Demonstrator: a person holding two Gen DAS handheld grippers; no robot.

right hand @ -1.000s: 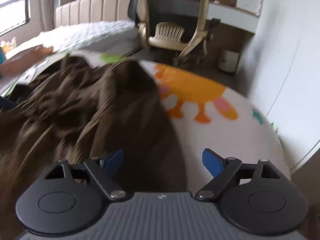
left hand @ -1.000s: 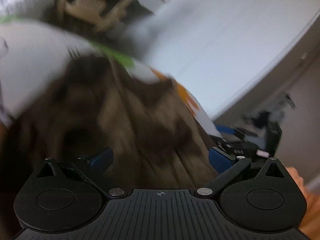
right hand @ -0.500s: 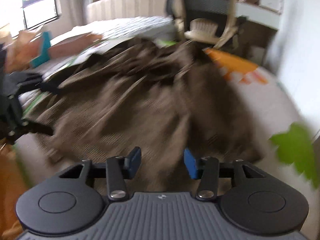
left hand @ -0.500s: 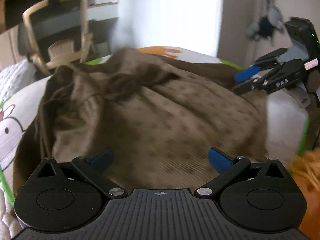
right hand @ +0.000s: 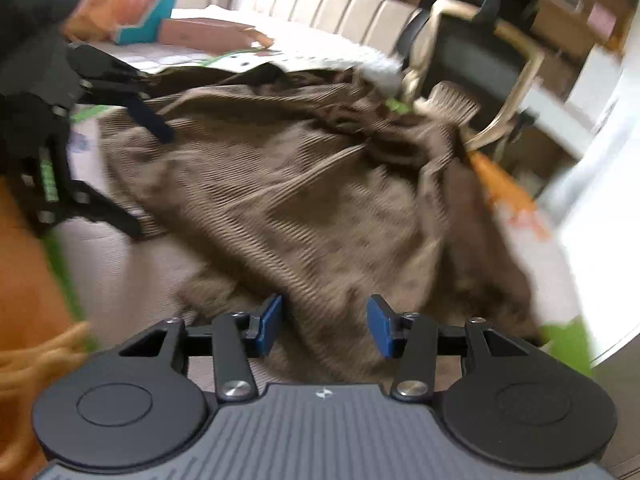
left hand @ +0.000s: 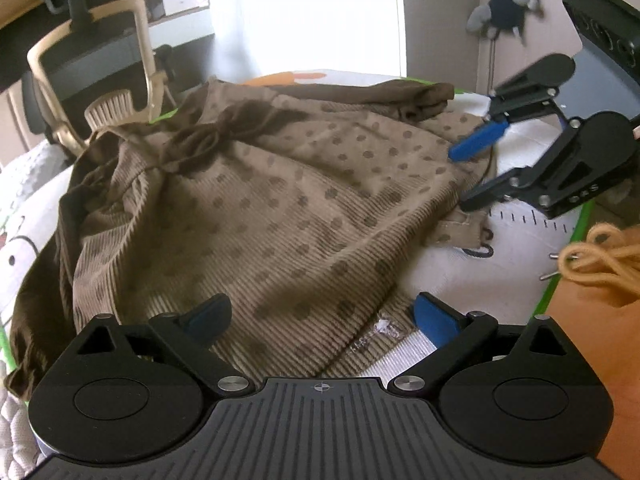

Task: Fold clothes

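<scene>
A brown ribbed garment with darker dots [left hand: 280, 208] lies crumpled on a white printed sheet [left hand: 504, 248]. My left gripper [left hand: 324, 318] is open over its near hem, holding nothing. My right gripper [left hand: 468, 172] shows at the garment's right edge, jaws apart around the cloth edge. In the right wrist view the garment [right hand: 320, 200] spreads ahead, blurred, and my right gripper [right hand: 324, 324] is partly open with cloth between the pads. The left gripper [right hand: 100, 144] shows at the left there.
A beige office chair [left hand: 100, 80] stands behind the bed, also in the right wrist view [right hand: 480, 80]. Orange yarn [left hand: 592, 260] lies at the right. A soft toy [left hand: 504, 8] hangs on the wall. A green strip [left hand: 576, 240] edges the sheet.
Both grippers swung round from the far side to face the garment's near edges. The right gripper's jaws narrowed, then widened a little. The garment now lies more spread out.
</scene>
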